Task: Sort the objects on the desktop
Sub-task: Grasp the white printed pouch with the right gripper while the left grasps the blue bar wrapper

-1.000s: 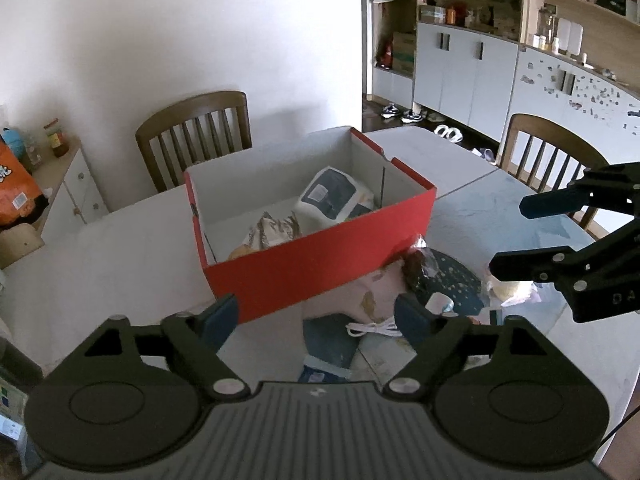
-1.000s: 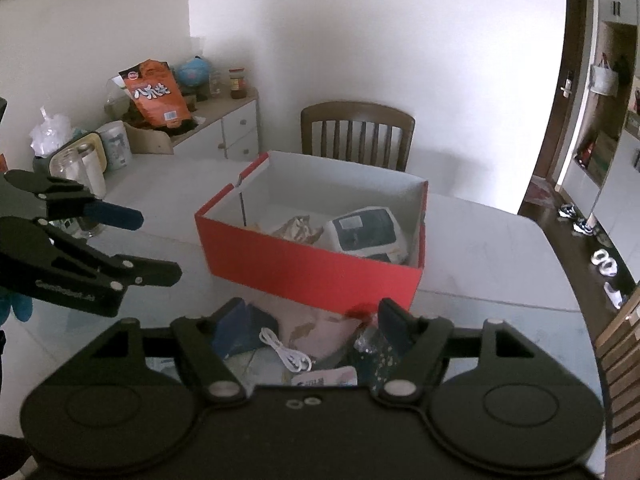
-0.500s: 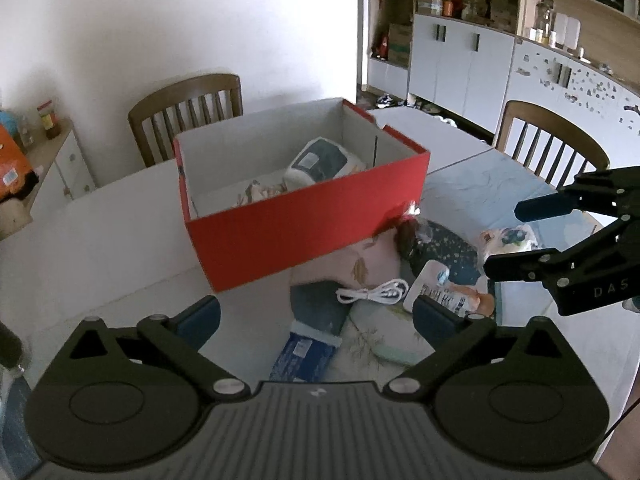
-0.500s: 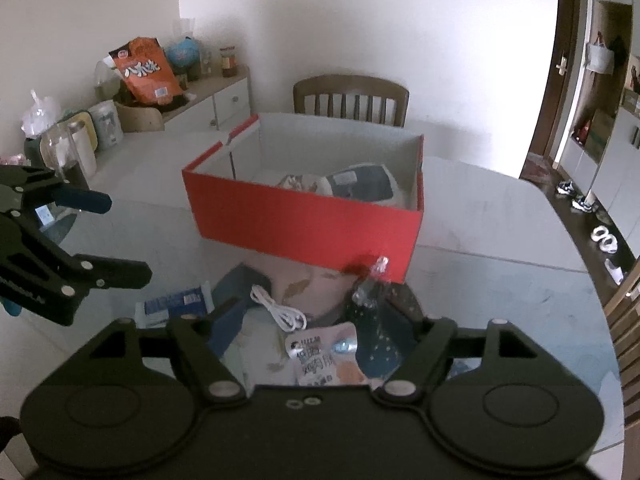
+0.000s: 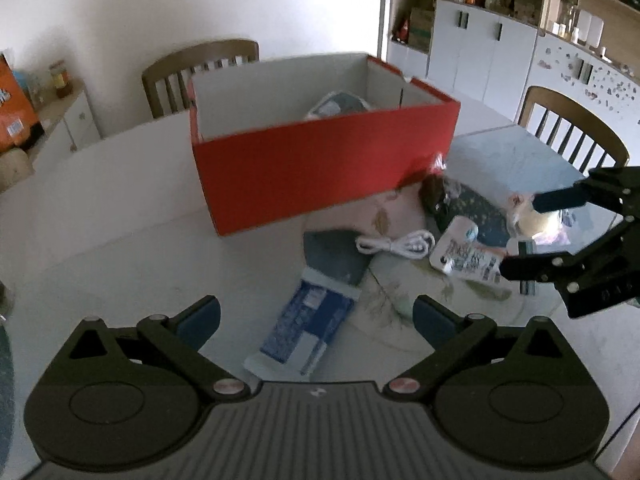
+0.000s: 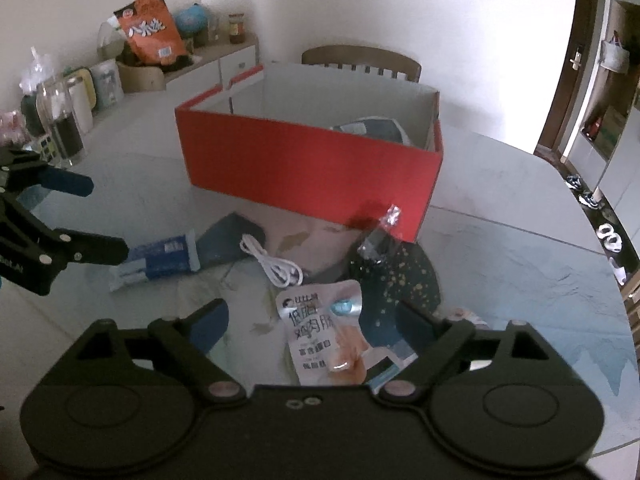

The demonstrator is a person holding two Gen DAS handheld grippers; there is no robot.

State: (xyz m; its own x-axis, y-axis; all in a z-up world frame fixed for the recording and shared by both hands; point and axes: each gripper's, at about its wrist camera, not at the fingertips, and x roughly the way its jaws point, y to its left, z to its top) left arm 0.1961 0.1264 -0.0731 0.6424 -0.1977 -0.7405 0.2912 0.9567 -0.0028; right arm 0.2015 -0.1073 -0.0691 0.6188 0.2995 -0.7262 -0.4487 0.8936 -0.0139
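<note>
A red box (image 5: 320,168) (image 6: 312,172) stands on the table with a grey-white pack inside. In front of it lie a blue tissue packet (image 5: 308,328) (image 6: 160,260), a white cable (image 5: 396,244) (image 6: 276,266), a white snack pouch (image 5: 468,258) (image 6: 320,332) and a dark gold-speckled bag (image 6: 400,276). My left gripper (image 5: 316,316) (image 6: 94,216) hangs open wide just above the blue packet, not touching it. My right gripper (image 6: 312,320) (image 5: 536,234) hovers over the snack pouch. Its jaws are opening and its pads press on nothing.
Wooden chairs (image 5: 200,68) (image 5: 572,128) stand behind and to the right of the table. A sideboard (image 6: 200,64) holds an orange bag and jars, and glass jars (image 6: 60,120) crowd the table's left end. A patterned mat (image 6: 288,240) lies under the items.
Both grippers have sunk toward the table, and both pairs of jaws stand wider. The blue packet and the snack pouch now lie close under the fingers.
</note>
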